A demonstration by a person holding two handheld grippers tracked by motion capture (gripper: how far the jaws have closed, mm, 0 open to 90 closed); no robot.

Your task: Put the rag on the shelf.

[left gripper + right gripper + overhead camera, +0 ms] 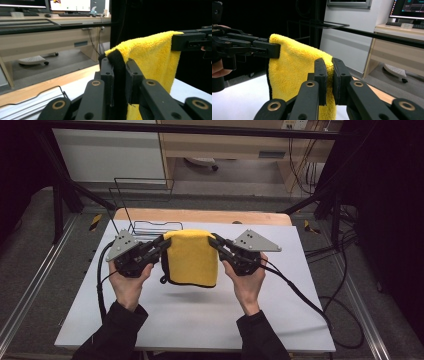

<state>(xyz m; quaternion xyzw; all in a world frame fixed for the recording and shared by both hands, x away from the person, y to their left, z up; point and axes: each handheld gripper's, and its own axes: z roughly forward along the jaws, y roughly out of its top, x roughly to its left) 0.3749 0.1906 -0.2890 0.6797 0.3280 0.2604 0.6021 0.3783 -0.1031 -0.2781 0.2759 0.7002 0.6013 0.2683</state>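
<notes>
Left claw (pixel 161 244) clamped on the upper left corner of the yellow towel (pixel 191 258); in the left gripper view the black trim sits pinched between the jaws. Bite looks shallow, on the hem only, so a sideways pull could strip it out.

Towel hangs folded between both claws, clear of the white counter (pixel 200 320), shadow beneath. Lower edge near the surface; dipping either hand would likely drag it.

Wire rack (pixel 142 202) stands just behind, at the counter's far left. Risk: a forward swing may snag the cloth or a trailing cable on it.

Right claw (pixel 216 242) closed on the upper right corner. Uneven hands would skew the fold.
</notes>
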